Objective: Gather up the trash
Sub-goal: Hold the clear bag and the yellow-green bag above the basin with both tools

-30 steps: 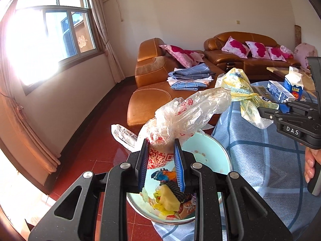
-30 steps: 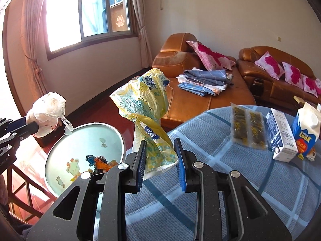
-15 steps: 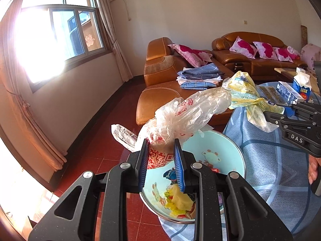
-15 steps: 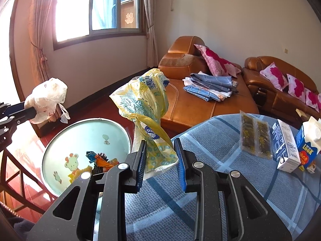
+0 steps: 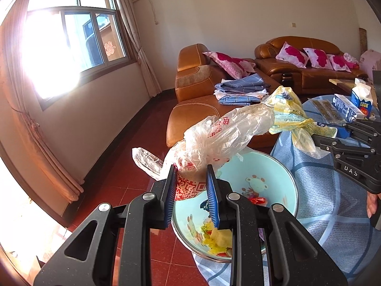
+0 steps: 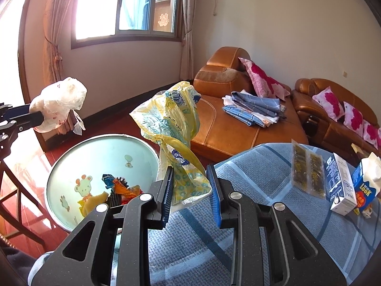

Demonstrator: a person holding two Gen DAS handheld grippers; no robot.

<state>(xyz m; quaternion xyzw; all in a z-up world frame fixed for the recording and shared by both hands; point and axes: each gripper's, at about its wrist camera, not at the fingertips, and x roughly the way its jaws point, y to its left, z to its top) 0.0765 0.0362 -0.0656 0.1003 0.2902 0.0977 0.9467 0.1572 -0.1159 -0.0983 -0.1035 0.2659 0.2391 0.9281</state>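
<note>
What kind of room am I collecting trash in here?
Most likely a home living room: brown leather sofas with pink floral cushions, a curtained window, and a cloth-covered table.

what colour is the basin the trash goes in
Pale blue with cartoon animals, clearest from the right wrist: basin.

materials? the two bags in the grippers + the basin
Clear bag: thin plastic film, translucent, crinkled, red print. Yellow bag: thin printed plastic film, semi-translucent, glossy creases. Basin: pale blue glossy interior with cartoon animals and a grey metallic-looking rim; probably enamelled metal, possibly plastic.
</note>
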